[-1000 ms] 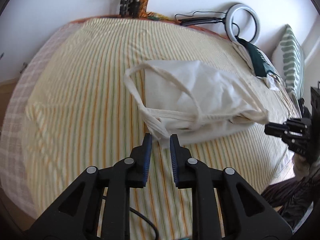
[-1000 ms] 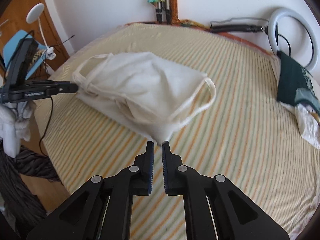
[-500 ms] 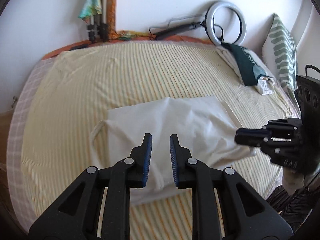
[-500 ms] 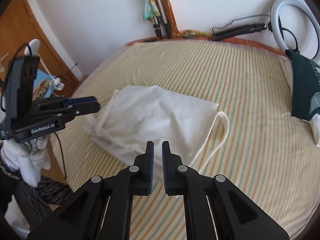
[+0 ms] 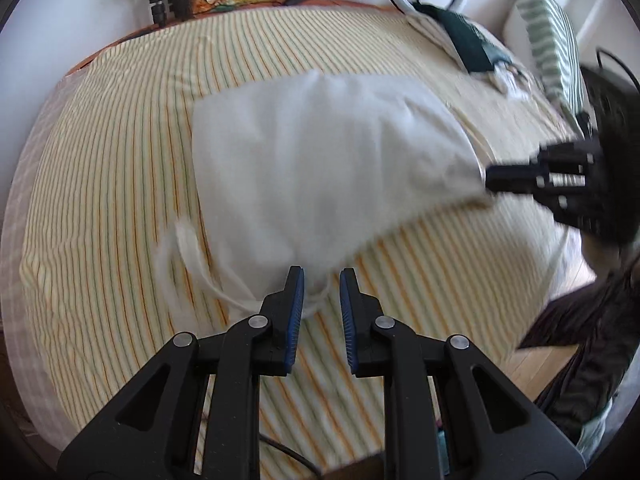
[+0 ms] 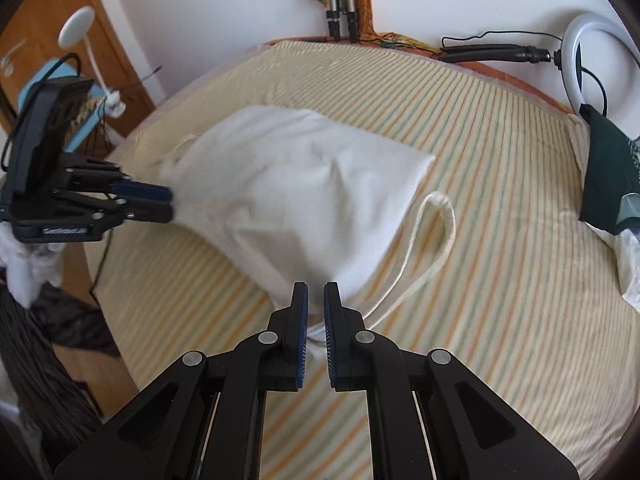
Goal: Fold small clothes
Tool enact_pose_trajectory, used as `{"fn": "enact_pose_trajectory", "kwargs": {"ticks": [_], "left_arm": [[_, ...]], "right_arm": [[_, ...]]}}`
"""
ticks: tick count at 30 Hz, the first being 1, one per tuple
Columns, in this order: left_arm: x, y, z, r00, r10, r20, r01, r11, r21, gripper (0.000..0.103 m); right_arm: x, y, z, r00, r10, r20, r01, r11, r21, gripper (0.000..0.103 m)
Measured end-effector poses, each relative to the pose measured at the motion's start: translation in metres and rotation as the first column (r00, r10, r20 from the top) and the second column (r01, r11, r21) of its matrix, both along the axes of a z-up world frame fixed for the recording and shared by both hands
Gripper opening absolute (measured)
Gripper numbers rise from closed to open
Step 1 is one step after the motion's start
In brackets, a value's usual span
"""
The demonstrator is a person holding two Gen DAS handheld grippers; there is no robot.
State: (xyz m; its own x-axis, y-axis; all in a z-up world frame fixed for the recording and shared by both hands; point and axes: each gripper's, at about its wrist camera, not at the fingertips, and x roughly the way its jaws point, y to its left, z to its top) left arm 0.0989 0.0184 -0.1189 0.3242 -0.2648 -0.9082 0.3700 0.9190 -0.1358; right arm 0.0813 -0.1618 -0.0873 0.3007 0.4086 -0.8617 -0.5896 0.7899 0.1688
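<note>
A cream cloth tote bag (image 5: 320, 160) lies folded on the striped bed (image 5: 120, 140), its strap loop (image 6: 436, 240) trailing to one side. My left gripper (image 5: 321, 276) holds the bag's near corner between its blue pads, jaws narrowly apart. My right gripper (image 6: 316, 292) is shut on the bag's other near corner (image 6: 344, 280). Each gripper shows in the other's view, the right one (image 5: 520, 178) at the bag's right corner, the left one (image 6: 144, 200) at its left corner. The bag (image 6: 288, 184) is stretched between them.
A ring light (image 6: 600, 60) and a dark green garment (image 6: 608, 176) sit at the bed's far right. A striped pillow (image 5: 552, 40) leans by the wall. Tripod legs (image 6: 340, 8) stand behind the bed. A wooden cabinet (image 6: 60, 40) stands left.
The bag has been turned over and pulled flatter between the two grippers. Its straps, on top a second ago, now trail at the side. Both grippers moved toward the bed's near edge.
</note>
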Motion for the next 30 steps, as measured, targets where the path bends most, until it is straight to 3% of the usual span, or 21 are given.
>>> {"fn": "enact_pose_trajectory", "kwargs": {"ticks": [3, 6, 7, 9, 10, 12, 16, 20, 25, 26, 28, 29, 30], "left_arm": [[-0.011, 0.003, 0.008, 1.000, 0.002, -0.005, -0.002, 0.999, -0.048, 0.016], [-0.011, 0.009, 0.031, 0.999, 0.031, 0.041, -0.026, 0.993, -0.119, 0.016], [-0.008, 0.011, 0.037, 0.997, 0.048, 0.063, -0.039, 0.991, -0.128, 0.016], [0.002, 0.013, 0.047, 0.991, 0.082, 0.106, -0.067, 0.988, -0.142, 0.016], [0.008, 0.014, 0.048, 0.989, 0.095, 0.113, -0.077, 0.985, -0.151, 0.016], [0.020, 0.010, 0.046, 0.986, 0.117, 0.116, -0.096, 0.980, -0.174, 0.016], [0.031, -0.006, 0.033, 0.986, 0.100, 0.131, -0.078, 0.984, -0.161, 0.016], [0.030, -0.015, 0.027, 0.987, 0.081, 0.136, -0.060, 0.986, -0.156, 0.016], [0.030, -0.013, 0.017, 0.988, 0.079, 0.134, -0.061, 0.989, -0.135, 0.016], [0.029, -0.013, 0.015, 0.988, 0.082, 0.128, -0.065, 0.989, -0.131, 0.016], [0.029, -0.012, 0.010, 0.990, 0.083, 0.113, -0.069, 0.990, -0.124, 0.016], [0.029, -0.010, 0.007, 0.990, 0.088, 0.107, -0.075, 0.990, -0.119, 0.016], [0.029, -0.009, 0.004, 0.990, 0.093, 0.102, -0.081, 0.990, -0.118, 0.016]], "right_arm": [[-0.006, -0.003, 0.003, 1.000, 0.007, -0.001, -0.007, 0.999, -0.040, 0.007], [-0.004, -0.010, 0.014, 1.000, 0.007, -0.010, -0.007, 1.000, 0.002, 0.009], [-0.001, -0.015, 0.021, 1.000, -0.006, -0.006, 0.006, 0.999, 0.043, 0.013], [0.009, -0.024, 0.027, 0.999, -0.053, -0.011, 0.054, 0.992, 0.111, 0.040], [0.017, -0.030, 0.028, 0.995, -0.095, -0.022, 0.097, 0.984, 0.150, 0.042], [0.039, -0.044, 0.025, 0.981, -0.176, -0.087, 0.192, 0.949, 0.249, 0.043], [0.078, -0.067, 0.006, 0.920, -0.349, -0.178, 0.389, 0.869, 0.306, 0.043], [0.108, -0.080, -0.021, 0.862, -0.400, -0.312, 0.498, 0.782, 0.374, 0.043], [0.120, -0.066, -0.038, 0.863, -0.360, -0.355, 0.483, 0.795, 0.368, 0.043], [0.122, -0.061, -0.040, 0.865, -0.359, -0.351, 0.478, 0.802, 0.358, 0.043], [0.126, -0.057, -0.040, 0.871, -0.355, -0.340, 0.469, 0.807, 0.360, 0.031], [0.129, -0.055, -0.043, 0.872, -0.340, -0.352, 0.462, 0.809, 0.364, 0.011], [0.129, -0.052, -0.043, 0.873, -0.334, -0.356, 0.458, 0.813, 0.360, 0.005]]}}
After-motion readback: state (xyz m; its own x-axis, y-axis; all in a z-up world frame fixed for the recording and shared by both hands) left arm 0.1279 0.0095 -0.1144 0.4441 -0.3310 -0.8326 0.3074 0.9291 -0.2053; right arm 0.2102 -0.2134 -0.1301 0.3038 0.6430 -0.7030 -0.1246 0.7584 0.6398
